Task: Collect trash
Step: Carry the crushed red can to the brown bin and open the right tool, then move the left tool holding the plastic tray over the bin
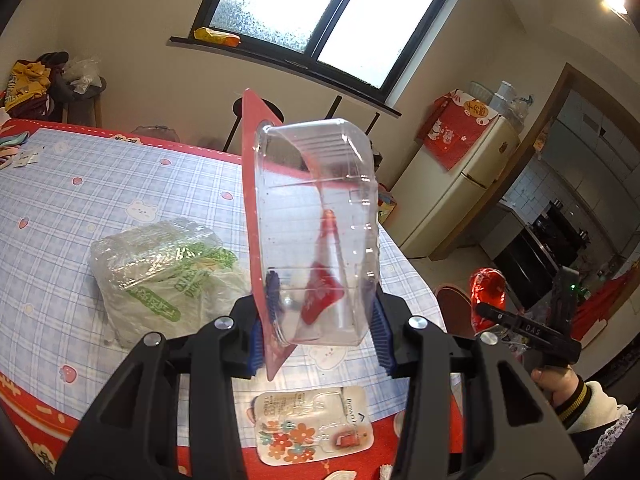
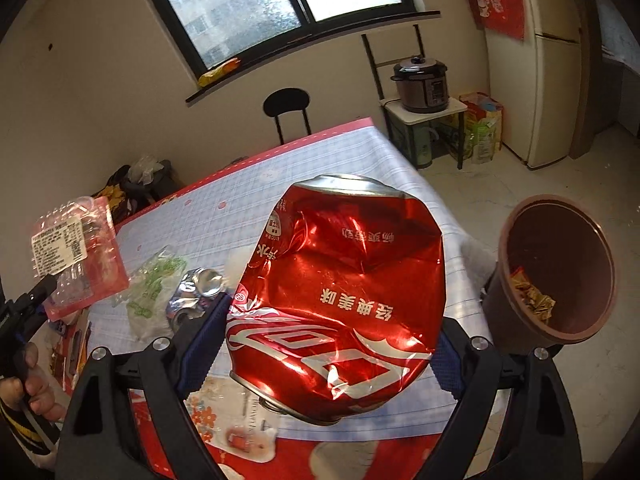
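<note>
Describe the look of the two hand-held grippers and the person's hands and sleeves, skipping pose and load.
Both hand-held grippers, left and right, are black plastic frames with triangular cut-outs, silver screw heads and blue ribbed finger pads. From the left wrist camera the right one shows white lettering on its side. The bare right hand wears a white sleeve with a dark, yellow-striped cuff.

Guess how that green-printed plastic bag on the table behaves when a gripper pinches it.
The green-printed plastic bag looks like thin crumpled film, so probably floppy: a pinch would likely lift one fold while the rest sags. It seems light for its bulk and may drag across the checked tablecloth rather than roll. The glossy film could slip between the fingers.
</note>
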